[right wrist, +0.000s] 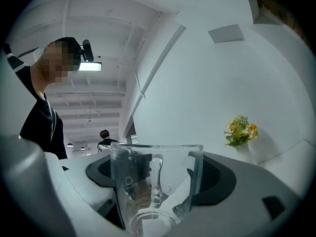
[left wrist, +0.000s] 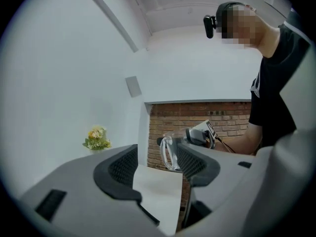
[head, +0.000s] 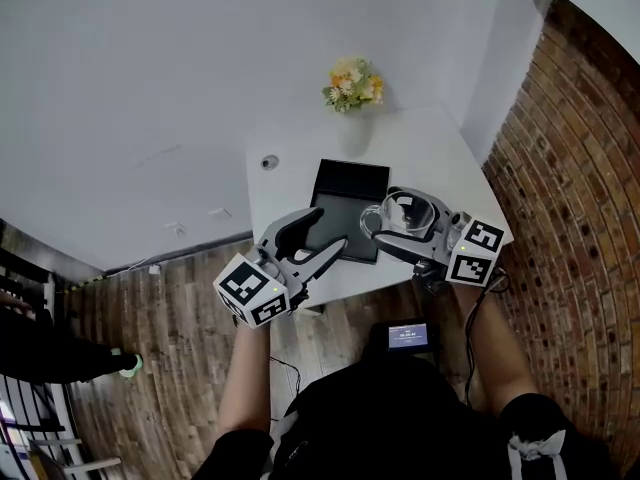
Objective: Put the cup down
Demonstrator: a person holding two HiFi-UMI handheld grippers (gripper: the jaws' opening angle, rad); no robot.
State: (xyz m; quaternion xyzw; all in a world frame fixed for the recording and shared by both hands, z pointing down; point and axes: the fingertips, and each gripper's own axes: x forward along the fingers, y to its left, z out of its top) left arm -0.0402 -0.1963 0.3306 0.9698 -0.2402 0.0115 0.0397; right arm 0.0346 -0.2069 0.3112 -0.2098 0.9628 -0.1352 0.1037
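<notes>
**Head view.** Both forearms reach forward over the near edge of the white table, and the grippers converge, marker cubes nearest the person. The right gripper clamps a glass cup by its sides. The cup sits over the tabletop just right of the black tray. The left gripper hangs over the tray's near left corner. Only this view gives the layout:
- The flowers stand at the far edge.
- A brick wall runs close along the table's right side.
- Wooden floor lies to the left.
- Bare tabletop remains beyond the cup and between the tray and the flowers.

**Left gripper view.** The jaws stand apart with nothing between them. Beyond them the cup appears side-on against the brick. Whether its base touches the tabletop cannot be told.

**Right gripper view.** Both pads press on the upright cup, with its handle on the far side, pointing away from the camera. A second person shows far off, seen in no other view.
</notes>
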